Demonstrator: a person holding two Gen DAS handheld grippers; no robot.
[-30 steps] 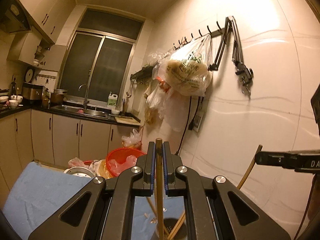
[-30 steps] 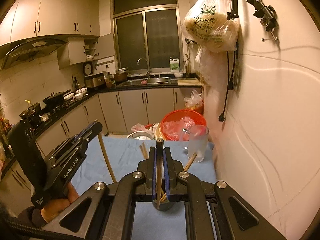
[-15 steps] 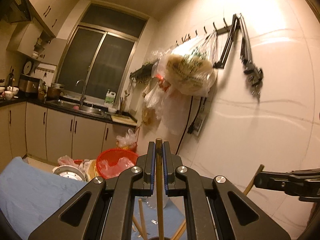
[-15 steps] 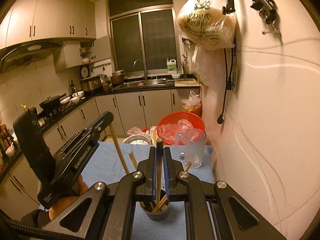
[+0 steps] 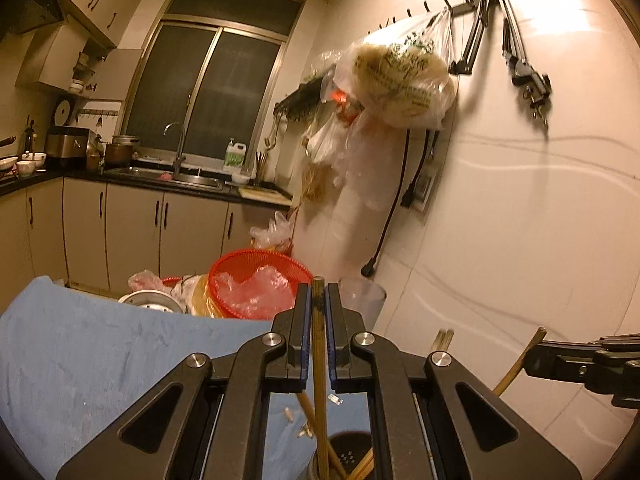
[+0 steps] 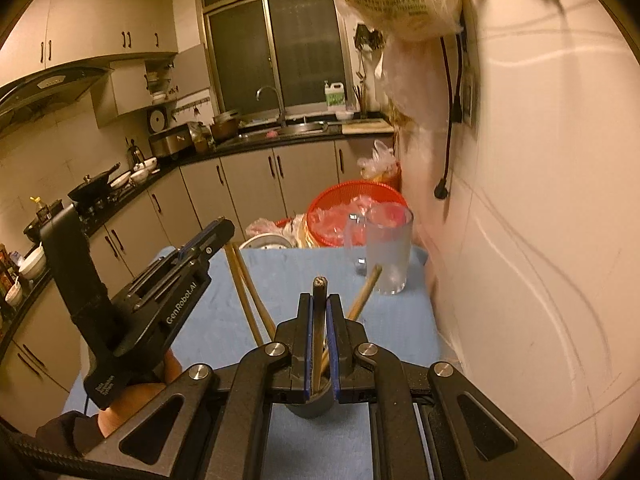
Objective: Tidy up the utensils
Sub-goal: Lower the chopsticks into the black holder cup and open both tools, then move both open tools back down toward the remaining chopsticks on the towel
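On the blue-clothed counter [image 6: 208, 320] near the right wall, both grippers sit lower than a second ago: the cup [image 6: 310, 402] that showed small beneath the right gripper [image 6: 319, 312] then now lies close under its jaws, and in the left view the window and hanging bag have slid upward while the cup's dark mouth [image 5: 348, 454] has come into sight at the bottom edge. The left gripper [image 5: 318, 312] has its jaws pressed together on one upright chopstick [image 5: 319, 360], just as before; the stick's lower end reaches down into the cup. The right gripper likewise pinches a single chopstick [image 6: 319, 320] whose foot stands inside the cup, the grip unchanged.

In the right view the left gripper [image 6: 212, 236] appears at the left, held by a hand [image 6: 132, 396], with its stick [image 6: 244, 300] slanting down toward the cup; a second ago it stood lower and farther left in that view.

The cup holds several more chopsticks leaning against its rim, one [image 6: 362, 296] tilting right toward the wall. A frosted glass mug [image 6: 386, 252] stands at the far right of the counter, well apart from the cup; what it holds cannot be made out. Beyond the counter's far edge, a red basket [image 5: 260, 284] holds crumpled clear plastic. A few small bits lie on the cloth just beside the cup [image 5: 306, 432].
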